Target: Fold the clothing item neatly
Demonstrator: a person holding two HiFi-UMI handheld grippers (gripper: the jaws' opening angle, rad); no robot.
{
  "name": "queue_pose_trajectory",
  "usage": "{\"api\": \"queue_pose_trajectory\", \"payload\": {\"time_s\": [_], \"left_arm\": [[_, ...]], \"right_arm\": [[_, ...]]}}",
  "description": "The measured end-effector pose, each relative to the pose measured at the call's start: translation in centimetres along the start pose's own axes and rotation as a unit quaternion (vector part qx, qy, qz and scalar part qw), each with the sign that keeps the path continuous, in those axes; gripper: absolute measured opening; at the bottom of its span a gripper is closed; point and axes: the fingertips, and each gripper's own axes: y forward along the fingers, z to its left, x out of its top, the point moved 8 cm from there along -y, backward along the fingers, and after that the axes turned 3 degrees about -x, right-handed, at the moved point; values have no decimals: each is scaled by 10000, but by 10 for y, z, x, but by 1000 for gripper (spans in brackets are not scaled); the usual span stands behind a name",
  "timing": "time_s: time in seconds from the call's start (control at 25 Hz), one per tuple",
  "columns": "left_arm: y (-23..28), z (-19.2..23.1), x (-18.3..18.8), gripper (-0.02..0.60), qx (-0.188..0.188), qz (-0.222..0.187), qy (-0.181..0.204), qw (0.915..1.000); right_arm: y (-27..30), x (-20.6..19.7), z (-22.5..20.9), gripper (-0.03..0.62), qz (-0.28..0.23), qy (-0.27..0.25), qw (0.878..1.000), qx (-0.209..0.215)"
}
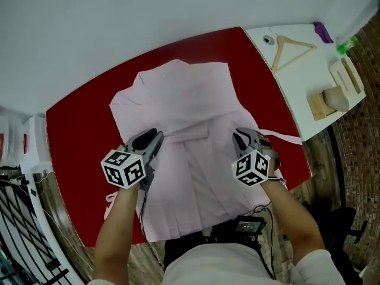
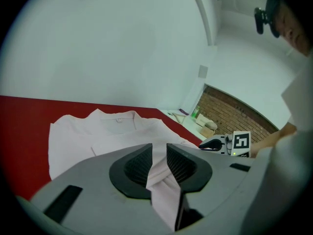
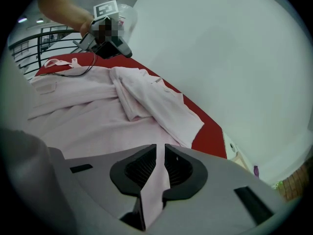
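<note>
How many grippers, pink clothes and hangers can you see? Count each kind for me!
Grippers: 2, the left gripper and the right gripper
Pink garment: 1
Wooden hanger: 1
Total: 4
</note>
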Motion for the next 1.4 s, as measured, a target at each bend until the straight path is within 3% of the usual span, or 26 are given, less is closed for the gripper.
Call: {"api": "queue_pose_trajectory", "payload": {"time_s": [0.44, 0.76, 0.88, 1.04, 1.2, 1.4], "left_arm": [[49, -102, -26, 91, -801, 351, 89, 9961], [86, -151, -35, 91, -1182, 663, 246, 9905], [98, -168, -38, 91, -1310, 754, 295, 9881], [110, -186, -42, 91, -1445, 876, 339, 9850], [120, -200, -44, 91, -1555, 973, 400, 9822], [135, -216, -47, 91, -1716, 1092, 461, 9780]], "right_arm": [[-40, -92, -42, 52, 549, 829, 9940, -454], [-64, -153, -62, 54, 870, 1410, 9845, -575], [-71, -181, -75, 80, 910, 2333, 9662, -609], [-83, -228, -96, 92, 914, 3635, 9233, -842], [-89, -260, -105, 100, 1003, 4273, 8951, -790], [-76, -273, -104, 123, 1120, 4608, 8797, -351]]}}
